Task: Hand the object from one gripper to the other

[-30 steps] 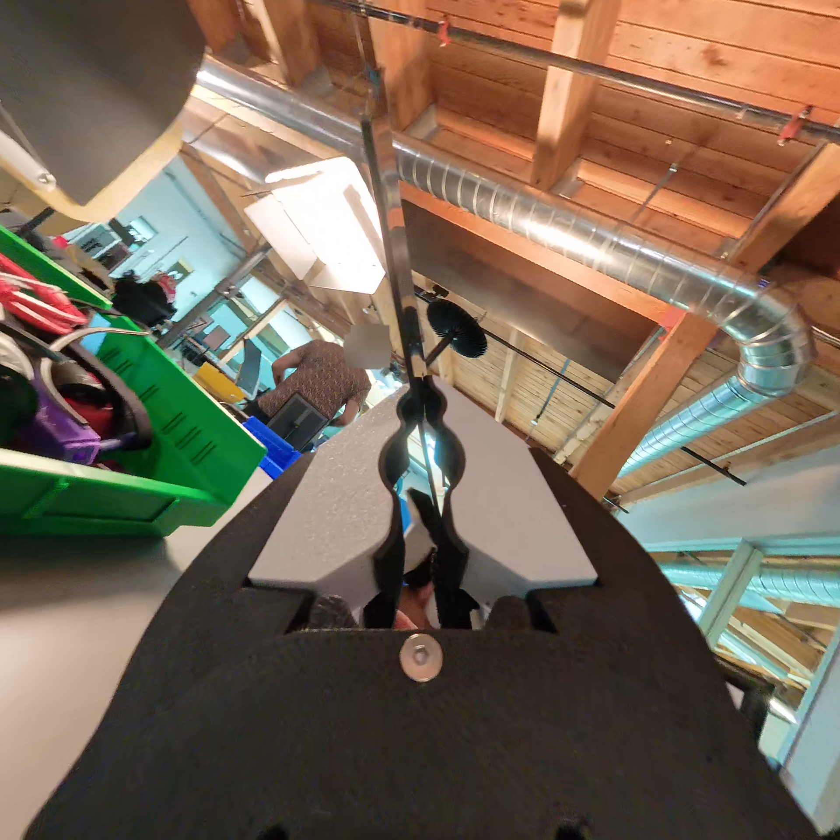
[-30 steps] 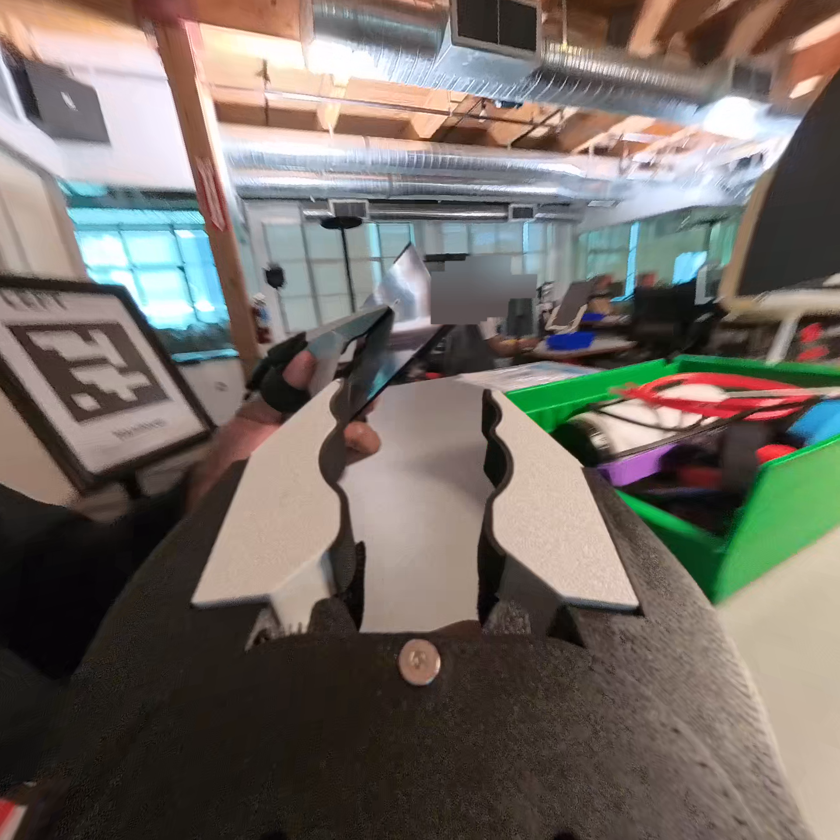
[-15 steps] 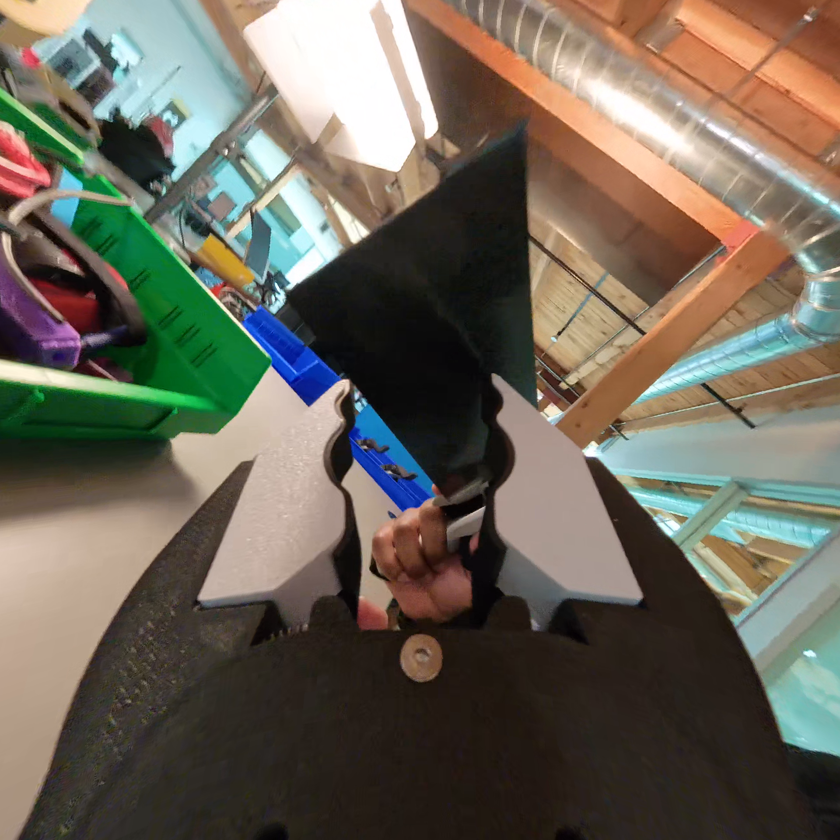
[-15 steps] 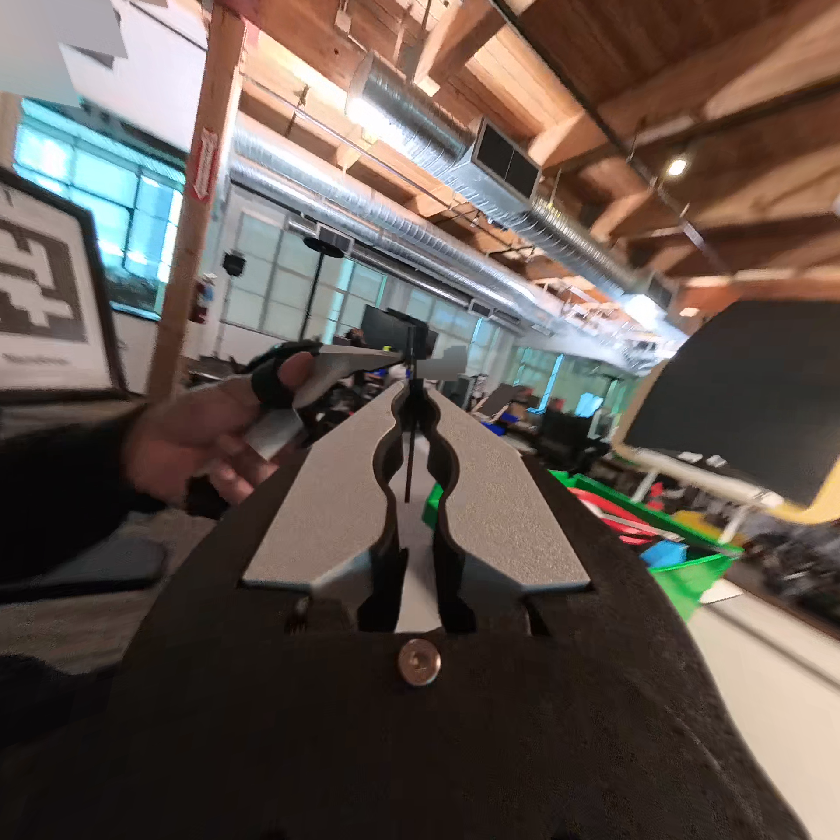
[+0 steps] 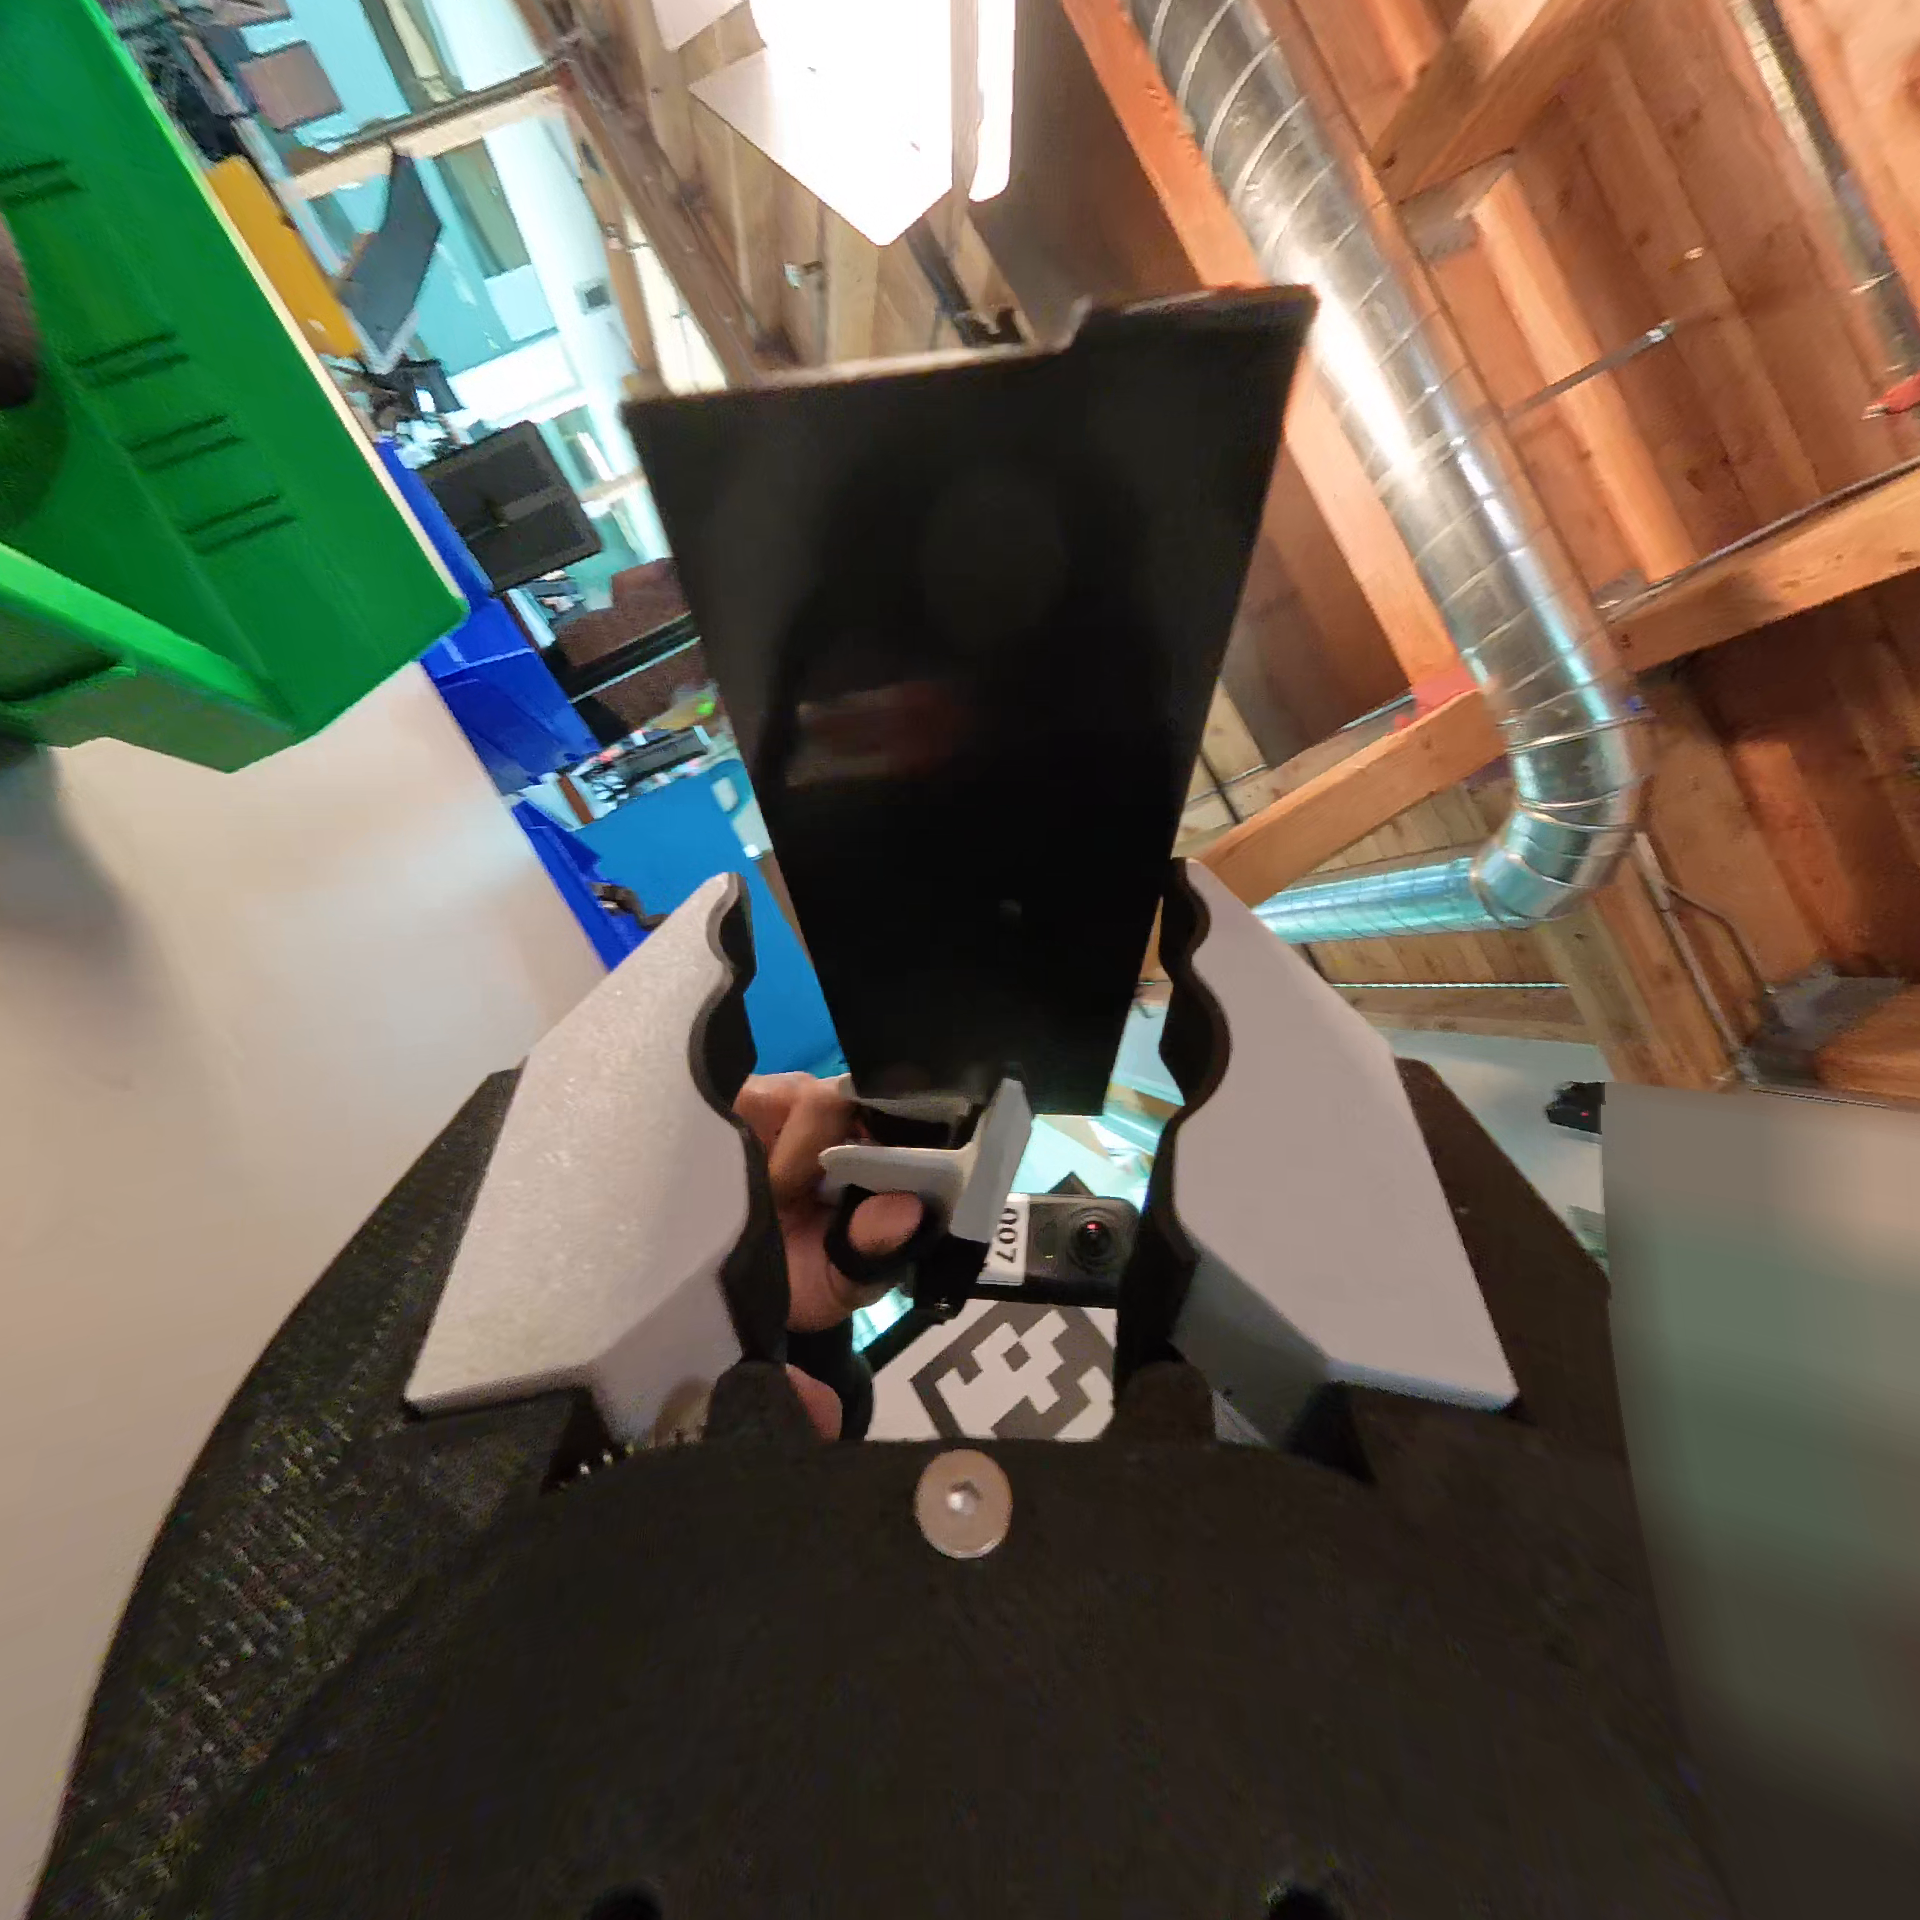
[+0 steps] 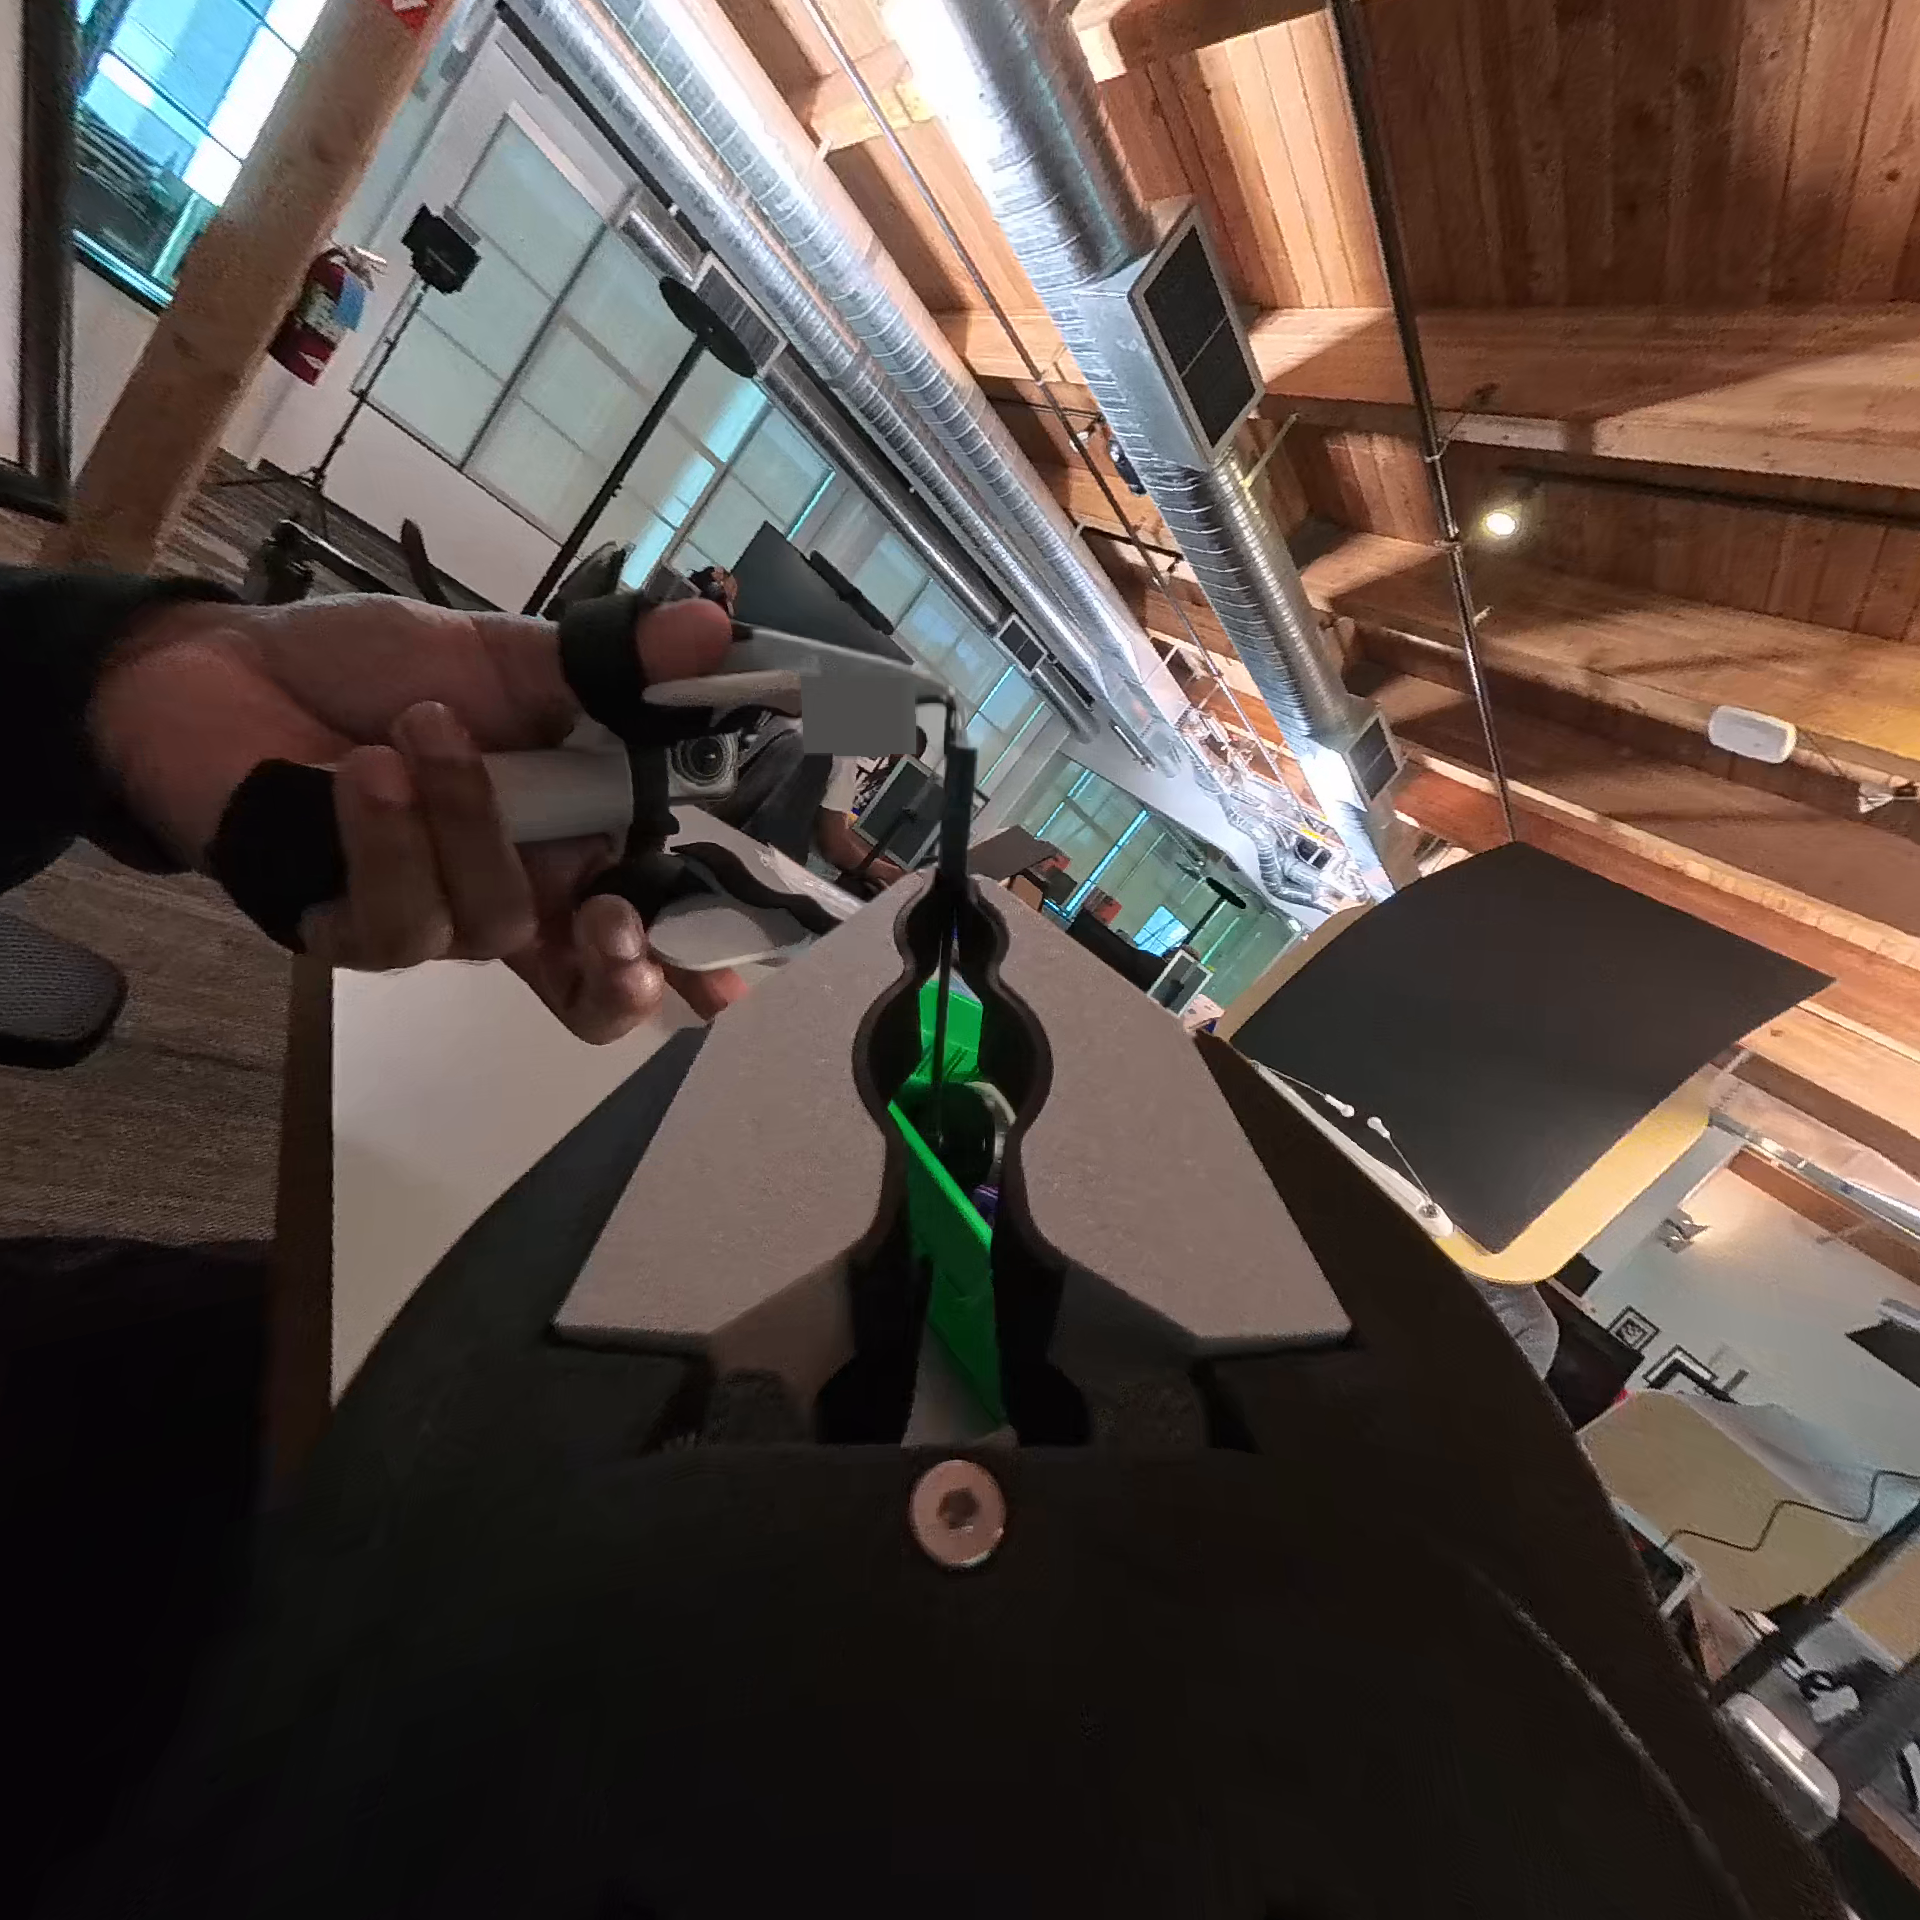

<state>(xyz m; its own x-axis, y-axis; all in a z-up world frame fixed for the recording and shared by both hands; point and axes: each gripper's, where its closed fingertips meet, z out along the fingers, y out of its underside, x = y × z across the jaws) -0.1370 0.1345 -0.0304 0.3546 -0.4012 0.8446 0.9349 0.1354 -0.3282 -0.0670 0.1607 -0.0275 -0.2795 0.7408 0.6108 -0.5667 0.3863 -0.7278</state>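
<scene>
The object is a thin flat black plate [image 5: 966,623]. In the left wrist view it stands broad-side between the fingers of my left gripper [image 5: 956,894], which is open and does not touch it. My right gripper [image 5: 935,1143], held by a hand, shows farther off in that view and pinches the plate's lower edge. In the right wrist view my right gripper [image 6: 951,894] is shut on the plate [image 6: 954,810], seen edge-on as a thin dark line. The hand-held left gripper [image 6: 831,800] sits at the left there, jaws apart.
A green bin [image 5: 156,416] and blue bins [image 5: 665,862] sit by a white table [image 5: 260,987] at the left. A marker card [image 5: 1018,1382] lies behind the right gripper. A black panel [image 6: 1507,1018] hangs at the right. Wooden beams and ducts run overhead. My hands' fingertips stand some 8 centimetres from each other.
My left gripper, shut on the plate a second ago, has opened. My right gripper, open then, has shut on the plate. Both views have tilted up toward the ceiling.
</scene>
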